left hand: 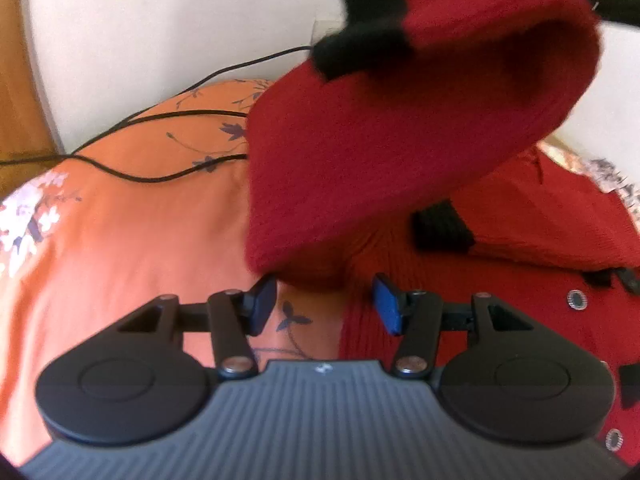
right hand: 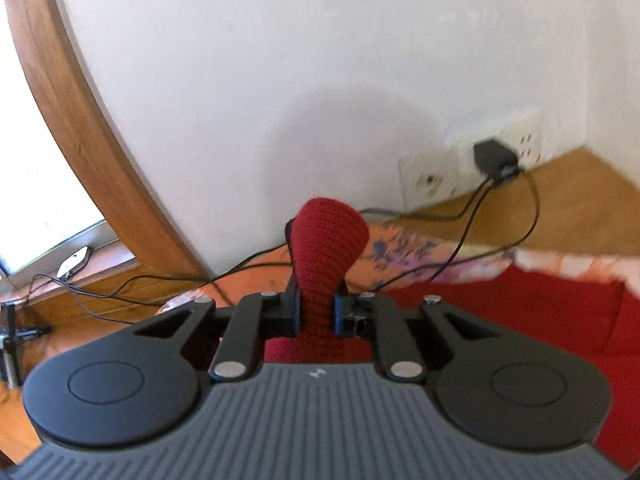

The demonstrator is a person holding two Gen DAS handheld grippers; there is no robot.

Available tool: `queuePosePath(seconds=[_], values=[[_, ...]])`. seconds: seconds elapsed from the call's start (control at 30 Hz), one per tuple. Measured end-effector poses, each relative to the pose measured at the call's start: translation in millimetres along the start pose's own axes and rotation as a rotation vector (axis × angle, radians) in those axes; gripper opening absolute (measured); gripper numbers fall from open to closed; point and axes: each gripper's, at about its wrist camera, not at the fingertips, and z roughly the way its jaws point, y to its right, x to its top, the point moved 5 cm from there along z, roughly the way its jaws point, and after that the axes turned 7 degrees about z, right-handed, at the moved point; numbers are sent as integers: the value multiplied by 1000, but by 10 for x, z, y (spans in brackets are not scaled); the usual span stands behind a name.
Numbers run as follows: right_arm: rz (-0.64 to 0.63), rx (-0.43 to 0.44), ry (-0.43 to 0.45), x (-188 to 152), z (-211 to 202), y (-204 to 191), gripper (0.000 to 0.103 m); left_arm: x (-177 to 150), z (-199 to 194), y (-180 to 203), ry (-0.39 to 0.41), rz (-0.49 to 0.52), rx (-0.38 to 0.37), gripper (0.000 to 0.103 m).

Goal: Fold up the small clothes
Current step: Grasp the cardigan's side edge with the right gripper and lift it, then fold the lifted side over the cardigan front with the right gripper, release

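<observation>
Between your right gripper's (right hand: pixel 316 312) clamped fingers a bunched part of the red knit garment (left hand: pixel 400 168) hangs lifted, ahead of your left gripper's (left hand: pixel 324 304) spread, empty fingers, so folding looks barely begun.

Above the left gripper (left hand: pixel 324 300) we see the lifted red sweater (left hand: pixel 400 152) blurred, and its top is cut off by the upper edge. Between the fingers of the right gripper (right hand: pixel 316 312) the knit hides what lies behind it. To the right of this claw, the black plug (right hand: pixel 494 158) and the flowered bedsheet (right hand: pixel 560 264) are smeared.
</observation>
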Motion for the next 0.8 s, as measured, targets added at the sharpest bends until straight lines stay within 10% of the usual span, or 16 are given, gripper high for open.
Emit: queuePosePath(seconds=[0.37, 0.8], values=[[0, -91, 94, 171, -504, 759, 15, 10, 114, 153, -12, 39, 35, 55], [211, -216, 4, -497, -247, 1872, 15, 41, 151, 187, -34, 60, 47, 56]])
